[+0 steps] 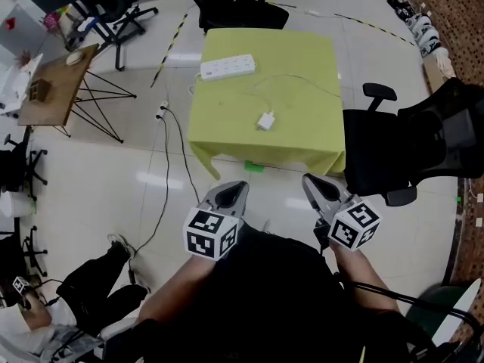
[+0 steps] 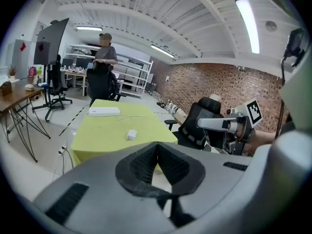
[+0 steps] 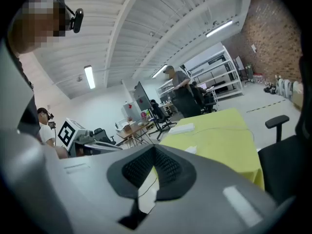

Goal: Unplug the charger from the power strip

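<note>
**Both grippers closed, short of the table**

Head view: our left gripper (image 1: 229, 193) and right gripper (image 1: 316, 186) hang over the floor, short of the table (image 1: 302, 138). Both have their jaws together and hold nothing. The charger (image 1: 265, 121), a small white rounded block, lies mid-cloth, well apart from the long white power strip (image 1: 227, 67) at the far edge. A thin cable (image 1: 302, 76) trails beside them. We cannot tell what sits in the sockets. We judge it best to open the jaws, pin the hard, smooth strip with one gripper and pull straight out with the other.

Left gripper view: the ribbed black pads (image 2: 144, 162) meet, with nothing between them. The cloth looks matte yellow-green.

Right gripper view: the pads (image 3: 139, 167) are likewise pressed together, and the strip (image 3: 181, 128) lies far ahead.
</note>
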Demonstrator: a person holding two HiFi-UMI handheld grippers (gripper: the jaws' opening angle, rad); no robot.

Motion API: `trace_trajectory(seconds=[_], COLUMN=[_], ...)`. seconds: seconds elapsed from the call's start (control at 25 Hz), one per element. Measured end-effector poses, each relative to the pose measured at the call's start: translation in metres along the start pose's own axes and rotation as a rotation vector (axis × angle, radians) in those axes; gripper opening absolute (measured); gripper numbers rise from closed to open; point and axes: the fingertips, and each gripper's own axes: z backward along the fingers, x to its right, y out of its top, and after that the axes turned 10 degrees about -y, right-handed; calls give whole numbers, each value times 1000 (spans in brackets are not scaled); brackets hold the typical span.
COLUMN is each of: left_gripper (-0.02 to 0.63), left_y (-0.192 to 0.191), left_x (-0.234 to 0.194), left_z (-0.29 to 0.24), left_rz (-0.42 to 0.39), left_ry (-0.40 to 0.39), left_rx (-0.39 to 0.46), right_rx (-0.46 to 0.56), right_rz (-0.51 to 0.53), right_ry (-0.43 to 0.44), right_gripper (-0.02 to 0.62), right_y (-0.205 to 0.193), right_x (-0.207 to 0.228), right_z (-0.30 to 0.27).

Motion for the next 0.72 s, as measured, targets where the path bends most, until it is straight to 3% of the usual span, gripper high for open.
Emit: trace_trajectory(seconds=[0.28,0.72], left_gripper=[6,6], left_y=[1,20], left_x=[-1,-55], left_z=[24,66], left_rz=[-8,-46], left_ry=[31,3], left_rx=[6,6], right_rx=[16,24], right_rz=[31,36], right_ry=[38,-30], right_gripper=[2,2], right_y=[1,-3], right_x=[-24,-69], right_z=[-1,-33])
